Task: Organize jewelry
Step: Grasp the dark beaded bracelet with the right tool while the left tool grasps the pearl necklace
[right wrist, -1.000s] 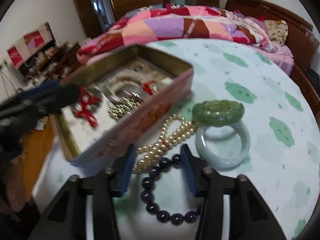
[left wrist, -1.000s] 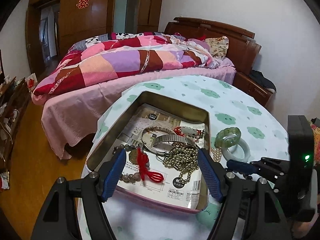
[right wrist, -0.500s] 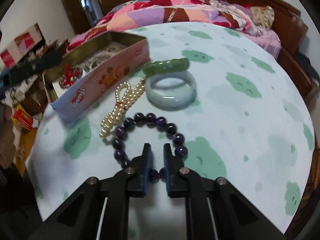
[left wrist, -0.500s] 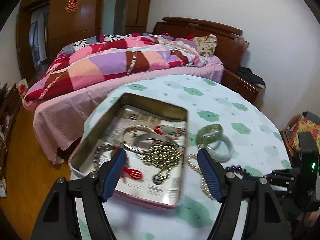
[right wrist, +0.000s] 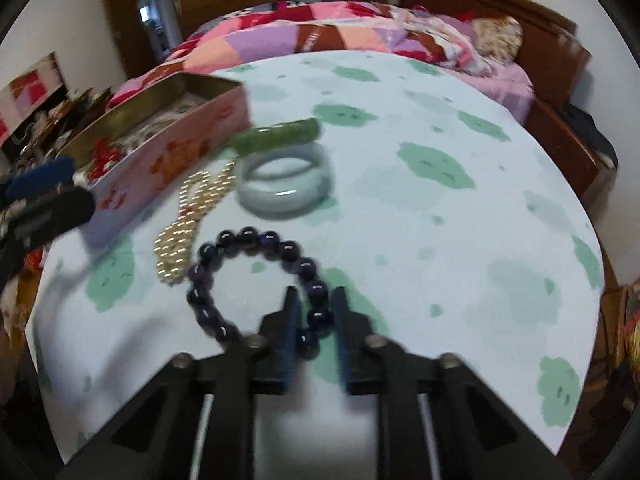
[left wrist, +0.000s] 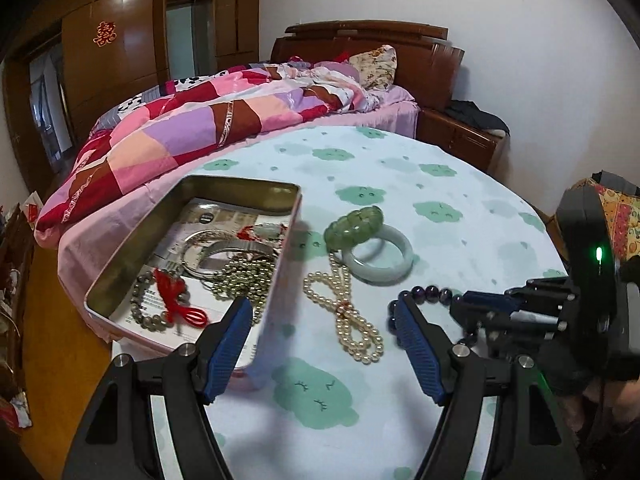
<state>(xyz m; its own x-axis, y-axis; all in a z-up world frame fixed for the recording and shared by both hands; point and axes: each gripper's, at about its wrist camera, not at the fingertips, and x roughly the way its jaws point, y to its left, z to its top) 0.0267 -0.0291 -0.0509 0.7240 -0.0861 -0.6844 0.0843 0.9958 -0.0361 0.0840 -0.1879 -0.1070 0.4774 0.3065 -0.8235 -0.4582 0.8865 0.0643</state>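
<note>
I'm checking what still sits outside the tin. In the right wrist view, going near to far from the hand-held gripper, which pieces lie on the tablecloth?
Right hand-held gripper → dark purple bead bracelet → pale jade bangle → green bead bracelet.

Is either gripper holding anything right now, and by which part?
Right gripper pinches the purple bead bracelet by its nearest beads; left gripper holds nothing.

blur: we cannot read the pink rectangular tin's (right wrist: 168, 156) side print | hidden: dark purple bead bracelet (left wrist: 426, 293) partly behind right gripper (left wrist: 486, 305)
</note>
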